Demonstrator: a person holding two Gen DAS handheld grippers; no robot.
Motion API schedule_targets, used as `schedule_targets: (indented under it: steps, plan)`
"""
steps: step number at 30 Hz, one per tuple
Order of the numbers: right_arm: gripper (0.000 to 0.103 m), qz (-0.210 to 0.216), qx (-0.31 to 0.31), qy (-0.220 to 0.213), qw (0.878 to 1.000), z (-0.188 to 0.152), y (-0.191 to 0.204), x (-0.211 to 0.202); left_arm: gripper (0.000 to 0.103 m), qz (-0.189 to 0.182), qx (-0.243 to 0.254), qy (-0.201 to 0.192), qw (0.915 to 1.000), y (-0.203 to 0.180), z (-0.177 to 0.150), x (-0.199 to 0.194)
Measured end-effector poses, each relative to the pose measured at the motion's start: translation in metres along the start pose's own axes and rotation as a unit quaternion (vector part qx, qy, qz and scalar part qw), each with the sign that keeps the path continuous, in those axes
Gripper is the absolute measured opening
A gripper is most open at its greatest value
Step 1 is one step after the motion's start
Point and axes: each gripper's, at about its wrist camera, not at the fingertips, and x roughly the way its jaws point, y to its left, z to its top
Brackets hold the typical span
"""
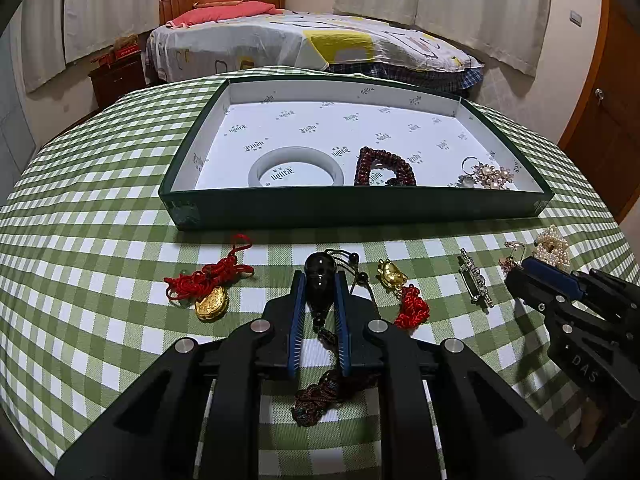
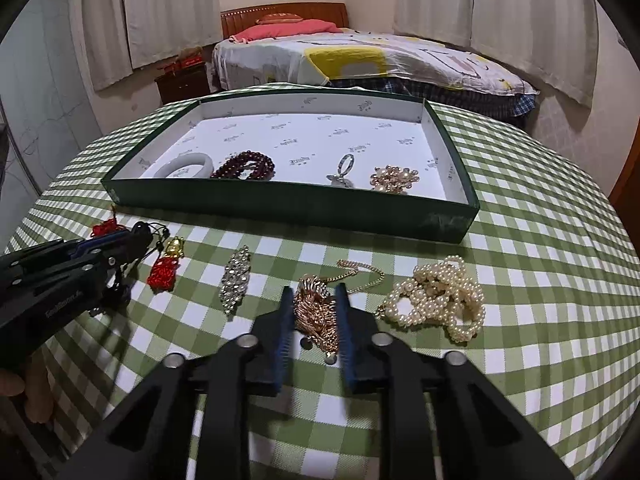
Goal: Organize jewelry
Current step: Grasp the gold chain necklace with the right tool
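1. Gripping a dark carved pendant, the left gripper has its jaws pinched tight, the cord trailing near.
2. The right gripper is clamped on a gold chain piece, left of the pearl strand.
3. Both pieces sit on the checked cloth, near of the green tray.
4. Risk: dangling cords or chain could snag neighbours or slip free when lifted.

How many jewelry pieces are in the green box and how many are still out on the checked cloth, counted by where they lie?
In the green box: 4
On the checked cloth, free: 4
On the cloth, between gripper jaws: 2
Total: 10
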Motion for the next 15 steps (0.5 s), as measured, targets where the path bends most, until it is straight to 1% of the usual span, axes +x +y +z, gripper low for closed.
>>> schedule_targets:
  steps: [6,15]
  plan:
    - [0.014,0.014,0.017,-0.004,1.000,-0.002,-0.005,-0.004,0.015,-0.002,-0.001,-0.004,1.0000,0.002,0.000,-0.004]
    - [0.014,0.021,0.018,-0.044,0.999,0.010,-0.003,-0.033,0.015,-0.013,-0.001,-0.029,0.9995,-0.002,0.005,-0.031]
